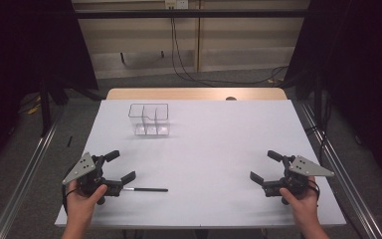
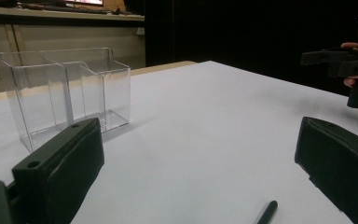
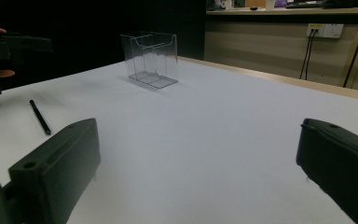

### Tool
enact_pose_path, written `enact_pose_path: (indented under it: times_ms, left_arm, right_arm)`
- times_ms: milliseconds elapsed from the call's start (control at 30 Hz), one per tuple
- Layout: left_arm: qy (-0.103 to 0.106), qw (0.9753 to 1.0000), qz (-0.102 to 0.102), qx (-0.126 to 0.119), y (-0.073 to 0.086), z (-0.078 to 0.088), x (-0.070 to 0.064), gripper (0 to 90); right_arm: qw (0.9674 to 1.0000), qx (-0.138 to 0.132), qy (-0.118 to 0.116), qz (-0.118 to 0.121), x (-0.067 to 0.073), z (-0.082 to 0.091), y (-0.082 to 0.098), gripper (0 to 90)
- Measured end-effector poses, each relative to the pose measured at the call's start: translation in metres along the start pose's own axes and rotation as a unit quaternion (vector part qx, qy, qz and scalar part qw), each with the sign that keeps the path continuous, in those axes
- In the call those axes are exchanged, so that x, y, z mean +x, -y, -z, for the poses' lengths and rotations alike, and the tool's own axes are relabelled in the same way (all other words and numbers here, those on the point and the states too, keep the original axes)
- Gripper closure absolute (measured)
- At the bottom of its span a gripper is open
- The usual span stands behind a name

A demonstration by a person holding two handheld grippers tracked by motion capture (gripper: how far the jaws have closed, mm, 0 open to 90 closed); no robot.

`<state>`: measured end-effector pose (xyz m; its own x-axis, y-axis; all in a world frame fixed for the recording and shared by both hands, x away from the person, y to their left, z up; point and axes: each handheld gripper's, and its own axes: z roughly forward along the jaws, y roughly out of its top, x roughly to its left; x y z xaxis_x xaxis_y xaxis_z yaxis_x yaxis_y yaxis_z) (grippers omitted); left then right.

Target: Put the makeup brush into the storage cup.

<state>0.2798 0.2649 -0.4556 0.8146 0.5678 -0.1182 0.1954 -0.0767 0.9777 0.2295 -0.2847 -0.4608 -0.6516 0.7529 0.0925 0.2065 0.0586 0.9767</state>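
Pen (image 1: 146, 189) position: flat on the white table (image 1: 219, 149), just beside the near jaw of my left gripper (image 1: 120, 166), barrel pointing away toward the table's middle. In the left gripper view its tip lies at the bottom edge, between the jaws but touching neither. My left gripper stands wide and holds nothing.

Judged step: picking up the pen. To do it well, I should lower the left gripper until both jaws straddle the barrel near its middle, keep the jaws square to its length, and close only once the pads sit level with the table. A slim round barrel is likely to roll or pivot if caught near one end.

Clear plastic holder (image 1: 149, 120) stands upright toward the far left of the table, well apart from the pen. It has several compartments divided by clear walls; all appear empty.

My right gripper (image 1: 266, 165) rests at the near right edge, jaws wide, holding nothing, well apart from both pen and holder.
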Motion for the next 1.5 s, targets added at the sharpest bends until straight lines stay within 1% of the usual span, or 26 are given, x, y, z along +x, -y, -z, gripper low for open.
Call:
enact_pose_path:
  times_ms: [100, 367, 400, 433, 467, 500, 533, 600, 633, 667, 767, 933, 967, 1000, 1033, 1067, 1100, 1133, 1200, 1267, 1300, 1333, 1367, 1400, 1433, 1500]
  left_arm:
    - [-0.002, 1.0, -0.001, 0.002, 0.0, 0.0, 0.0, 1.2]
    - [0.004, 0.9999, -0.005, 0.009, 0.0, -0.002, -0.001, 1.2]
    - [0.004, 0.9998, -0.012, 0.016, -0.001, -0.004, -0.002, 1.1]
    - [0.004, 0.9998, -0.012, 0.016, -0.001, -0.004, -0.002, 1.1]
    - [0.009, 0.9995, -0.017, 0.026, -0.002, -0.006, -0.004, 1.1]
    - [0.009, 0.9995, -0.017, 0.026, -0.002, -0.006, -0.004, 1.0]
    - [0.014, 0.9988, -0.025, 0.039, -0.003, -0.008, -0.005, 1.0]
    - [0.019, 0.9982, -0.031, 0.048, -0.004, -0.011, -0.006, 1.1]
    - [0.023, 0.9977, -0.033, 0.054, -0.005, -0.012, -0.007, 1.0]
    - [0.027, 0.9977, -0.028, 0.056, -0.005, -0.014, -0.007, 1.0]
    - [0.04, 0.9958, -0.031, 0.077, -0.005, -0.018, -0.008, 0.9]
    - [0.057, 0.9904, -0.036, 0.121, -0.003, -0.027, -0.011, 0.6]
    - [0.061, 0.9892, -0.042, 0.126, -0.004, -0.028, -0.012, 0.6]
    - [0.066, 0.9888, -0.038, 0.128, -0.004, -0.029, -0.012, 0.6]
    - [0.07, 0.987, -0.039, 0.139, -0.004, -0.031, -0.013, 0.5]
    - [0.073, 0.9868, -0.035, 0.141, -0.004, -0.031, -0.014, 0.5]
    - [0.077, 0.9857, -0.029, 0.147, -0.004, -0.032, -0.014, 0.6]
    - [0.078, 0.9847, -0.029, 0.153, -0.003, -0.033, -0.014, 0.6]
    - [0.083, 0.9808, -0.026, 0.175, -0.002, -0.034, -0.016, 1.4]
    - [0.087, 0.9766, -0.035, 0.194, -0.002, -0.036, -0.017, 1.9]
    - [0.088, 0.9749, -0.034, 0.202, -0.002, -0.037, -0.017, 2.5]
    - [0.084, 0.974, -0.036, 0.207, -0.002, -0.038, -0.017, 3.3]
    - [0.081, 0.9719, -0.041, 0.217, -0.002, -0.038, -0.017, 4.7]
    - [0.082, 0.9691, -0.046, 0.228, -0.002, -0.038, -0.017, 5.1]
    - [0.085, 0.9675, -0.042, 0.234, -0.001, -0.038, -0.017, 6.3]
    - [0.083, 0.964, -0.049, 0.248, -0.001, -0.039, -0.017, 7.9]
  right_arm:
    - [1.0, 0.001, 0.0, -0.001, 0.0, 0.0, 0.0, 0.0]
    - [1.0, 0.002, -0.001, 0.001, -0.002, 0.0, 0.0, 0.0]
    - [1.0, 0.002, -0.002, 0.001, -0.002, 0.0, 0.0, 0.0]
    - [1.0, 0.002, -0.002, 0.001, -0.002, 0.0, 0.0, 0.0]
    - [1.0, 0.004, -0.002, 0.001, -0.001, 0.0, 0.0, 0.0]
    - [1.0, 0.004, -0.002, 0.001, -0.001, 0.0, 0.0, 0.0]
    - [1.0, 0.004, -0.002, 0.001, -0.001, 0.001, 0.0, 0.0]
    - [1.0, 0.006, -0.002, 0.003, 0.0, 0.001, 0.0, 0.0]
    - [1.0, 0.006, -0.003, 0.005, 0.0, 0.002, 0.0, 0.0]
    - [1.0, 0.005, -0.003, 0.007, 0.0, 0.002, -0.001, 0.0]
    - [1.0, 0.005, -0.003, 0.005, 0.0, 0.002, 0.0, 0.0]
    - [0.9999, 0.009, -0.003, 0.005, 0.0, 0.001, 0.0, 0.0]
    - [0.9999, 0.009, -0.003, 0.005, 0.0, 0.001, 0.0, 0.0]
    - [0.9999, 0.009, -0.003, 0.006, -0.001, 0.001, 0.0, 0.0]
    - [0.9999, 0.009, -0.004, 0.005, 0.0, 0.001, 0.0, 0.0]
    - [0.9999, 0.009, -0.003, 0.006, -0.001, 0.001, 0.0, 0.0]
    - [0.9999, 0.009, -0.003, 0.006, 0.0, 0.001, 0.0, 0.0]
    - [0.9999, 0.008, -0.005, 0.006, -0.001, 0.001, 0.0, 0.0]
    - [0.9999, 0.008, -0.005, 0.006, -0.001, 0.0, 0.0, 0.0]
    - [0.9999, 0.008, -0.005, 0.007, -0.001, 0.0, -0.001, 0.0]
    - [0.9999, 0.008, -0.005, 0.007, -0.001, 0.0, -0.001, 0.0]
    - [0.9999, 0.008, -0.005, 0.006, -0.001, 0.0, 0.0, 0.0]
    - [0.9999, 0.009, -0.005, 0.006, -0.001, 0.0, 0.0, 0.0]
    - [0.9999, 0.009, -0.005, 0.006, -0.001, 0.0, 0.0, 0.0]
    - [0.9999, 0.009, -0.006, 0.006, -0.001, 0.0, 0.0, 0.0]
    - [0.9999, 0.009, -0.006, 0.007, -0.002, 0.0, -0.001, 0.0]
